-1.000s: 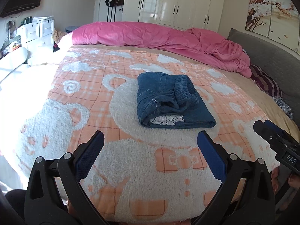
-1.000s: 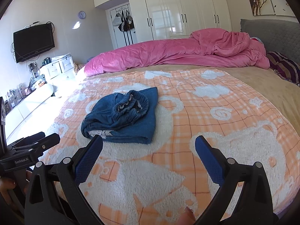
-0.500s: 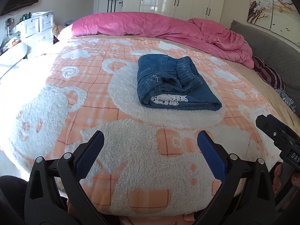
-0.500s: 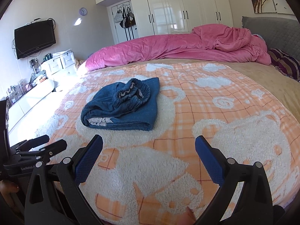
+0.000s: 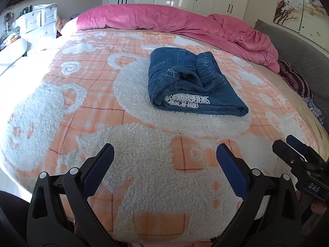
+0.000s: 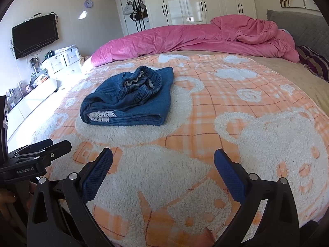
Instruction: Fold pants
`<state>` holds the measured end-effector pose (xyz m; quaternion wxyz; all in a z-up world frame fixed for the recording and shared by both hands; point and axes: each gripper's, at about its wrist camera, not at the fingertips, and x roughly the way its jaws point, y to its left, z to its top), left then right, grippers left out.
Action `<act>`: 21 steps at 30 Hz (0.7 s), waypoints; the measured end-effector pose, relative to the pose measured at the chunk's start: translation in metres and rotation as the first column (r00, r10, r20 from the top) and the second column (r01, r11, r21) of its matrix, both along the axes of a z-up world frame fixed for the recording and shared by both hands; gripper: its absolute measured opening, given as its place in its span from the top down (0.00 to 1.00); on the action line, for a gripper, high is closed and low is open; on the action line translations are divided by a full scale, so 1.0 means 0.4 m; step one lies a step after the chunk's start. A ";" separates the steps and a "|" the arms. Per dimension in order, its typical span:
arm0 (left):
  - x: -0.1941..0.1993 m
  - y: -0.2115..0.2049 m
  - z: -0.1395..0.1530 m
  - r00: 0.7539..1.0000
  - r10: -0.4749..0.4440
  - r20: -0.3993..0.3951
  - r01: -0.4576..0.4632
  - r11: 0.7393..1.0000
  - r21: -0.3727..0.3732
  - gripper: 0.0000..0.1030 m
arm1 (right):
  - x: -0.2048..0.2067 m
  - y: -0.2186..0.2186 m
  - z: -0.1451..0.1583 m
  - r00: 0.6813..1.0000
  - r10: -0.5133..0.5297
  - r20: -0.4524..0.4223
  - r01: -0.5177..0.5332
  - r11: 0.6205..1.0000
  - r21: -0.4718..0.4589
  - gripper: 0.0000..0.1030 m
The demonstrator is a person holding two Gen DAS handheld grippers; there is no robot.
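Jaws first: on our left gripper they stand wide apart with nothing between them, filling the bottom of the left wrist view, and on our right gripper they are just as wide apart and just as bare at the bottom of the right wrist view. Both hang over the near edge of the fleece blanket, the orange-and-white one with the bear pattern, and neither touches cloth. Each gripper also shows at the edge of the other's frame, the right one at the lower right of the left view, the left one at the lower left of the right view.

Farther up, just above the centre of the left view and left of centre in the right view, lie the pants. They rest on the blanket as a compact blue denim bundle, well apart from both grippers. The elastic waistband is bunched on top, and a strip of white lace trim peeks out of the near folded edge.

We judge the folding essentially done: the bundle holds its shape unaided. What is left, at most, is flattening the rumpled waistband, which sits lumpy.

Beyond, along the top of both frames, the pink duvet lies heaped before the white wardrobes.
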<state>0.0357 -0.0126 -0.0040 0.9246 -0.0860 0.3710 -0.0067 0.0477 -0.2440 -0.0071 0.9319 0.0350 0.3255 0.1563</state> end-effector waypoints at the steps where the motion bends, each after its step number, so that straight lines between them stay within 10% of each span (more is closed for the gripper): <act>1: 0.001 -0.002 -0.003 1.000 0.002 -0.002 -0.002 1.000 0.000 0.09 | 0.000 -0.001 -0.003 1.000 -0.001 -0.002 0.001 1.000 -0.001 0.04; 21: -0.002 -0.009 0.006 1.000 0.017 0.004 -0.017 1.000 0.011 0.09 | 0.001 -0.011 0.003 1.000 -0.003 0.003 0.003 1.000 0.019 0.04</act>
